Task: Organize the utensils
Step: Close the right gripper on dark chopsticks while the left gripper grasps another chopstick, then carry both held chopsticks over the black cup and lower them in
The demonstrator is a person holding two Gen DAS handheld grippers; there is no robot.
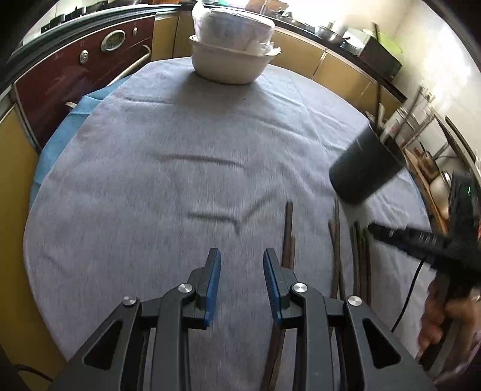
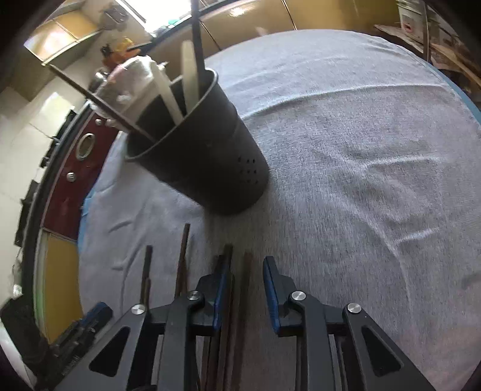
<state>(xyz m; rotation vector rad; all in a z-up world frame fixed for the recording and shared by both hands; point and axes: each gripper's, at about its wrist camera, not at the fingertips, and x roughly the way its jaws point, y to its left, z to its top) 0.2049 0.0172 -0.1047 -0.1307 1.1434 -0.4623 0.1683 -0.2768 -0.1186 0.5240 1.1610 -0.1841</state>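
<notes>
Left gripper (image 1: 242,255): blue-padded fingers (image 1: 214,270) set a narrow gap apart, nothing between them, over the grey cloth (image 1: 150,195) covering the desk (image 1: 48,144). Right gripper (image 2: 244,264): fingers (image 2: 222,279) likewise narrowly parted and not visibly clamped on anything; one dark chopstick passes beneath the gap. The loose chopsticks (image 2: 183,255) lie side by side on the cloth, just nearer than the black utensil holder (image 2: 210,156), with their tips pointing toward it. The holder is a perforated, divided cup, standing on the cloth and containing dark sticks and pale flat utensils (image 2: 190,78). Beyond the holder, at the far edge of the desk, stands a white bowl (image 1: 228,64) stacked with a wrapped white container (image 1: 234,28).
</notes>
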